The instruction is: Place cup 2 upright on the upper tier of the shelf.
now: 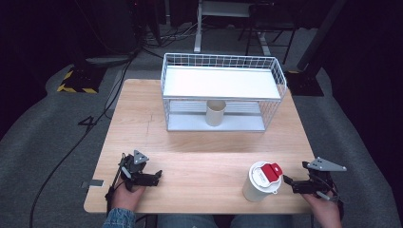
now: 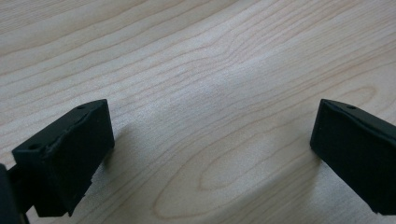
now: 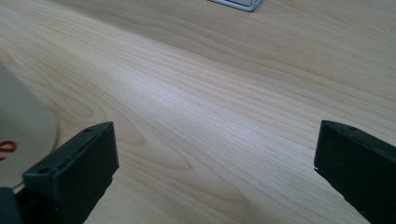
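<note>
Both grippers spread wide and empty, the lidded cup standing free beside the right one

The right gripper (image 3: 217, 163) has its two black jaws released as wide as they go, with only bare wood between them. Just off its left jaw stands the white paper cup with a white lid and red flap (image 1: 261, 182), upright near the front right edge of the pale wooden table (image 1: 199, 156) and not gripped; that gripper probably sits there to approach the cup side-on. The left gripper (image 2: 210, 154) is likewise released over bare wood at the front left, seemingly waiting. Farther back stands a white wire two-tier rack (image 1: 222, 91) with a plain beige lidless cup (image 1: 215, 112) on its lower shelf, likely where cups are stowed.
</note>
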A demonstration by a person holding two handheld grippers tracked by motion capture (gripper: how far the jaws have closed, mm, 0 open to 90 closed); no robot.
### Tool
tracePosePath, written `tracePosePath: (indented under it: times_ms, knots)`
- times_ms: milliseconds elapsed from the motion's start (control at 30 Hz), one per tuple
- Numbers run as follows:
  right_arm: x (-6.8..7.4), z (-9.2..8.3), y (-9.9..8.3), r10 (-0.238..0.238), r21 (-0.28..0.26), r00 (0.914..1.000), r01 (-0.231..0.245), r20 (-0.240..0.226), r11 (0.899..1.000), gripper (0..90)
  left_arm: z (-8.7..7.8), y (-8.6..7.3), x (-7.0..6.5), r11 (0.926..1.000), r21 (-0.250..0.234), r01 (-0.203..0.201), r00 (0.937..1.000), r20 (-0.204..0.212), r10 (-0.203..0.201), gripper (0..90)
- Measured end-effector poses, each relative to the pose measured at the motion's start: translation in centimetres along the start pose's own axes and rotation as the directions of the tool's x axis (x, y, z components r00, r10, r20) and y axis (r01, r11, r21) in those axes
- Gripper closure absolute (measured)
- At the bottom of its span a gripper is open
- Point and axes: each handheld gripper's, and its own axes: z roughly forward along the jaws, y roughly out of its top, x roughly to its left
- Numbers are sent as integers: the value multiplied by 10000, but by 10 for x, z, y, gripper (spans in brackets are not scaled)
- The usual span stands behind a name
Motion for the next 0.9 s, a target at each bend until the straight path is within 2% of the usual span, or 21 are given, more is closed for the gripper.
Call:
tracePosePath:
  times_ms: [233,333,533,733,900]
  knots:
    - [12,-21,3,-153,-444,9991,135,-407,9989,0,0,0,0,10000,1,33,10000,-13,-33,2]
    - [21,-28,4,-349,-351,9974,328,-623,9988,0,0,1,0,10000,15,39,10000,-28,-39,2]
    - [37,-42,8,-737,-552,9929,687,-937,9961,0,0,1,0,10000,22,14,10000,-41,-14,2]
    - [45,-47,10,-956,-583,9858,883,-1381,9944,0,0,1,0,10000,16,52,10000,-25,-52,2]
    - [53,-46,10,-1298,-486,9741,1228,-1850,9912,0,0,1,0,10000,15,51,10000,-24,-51,2]
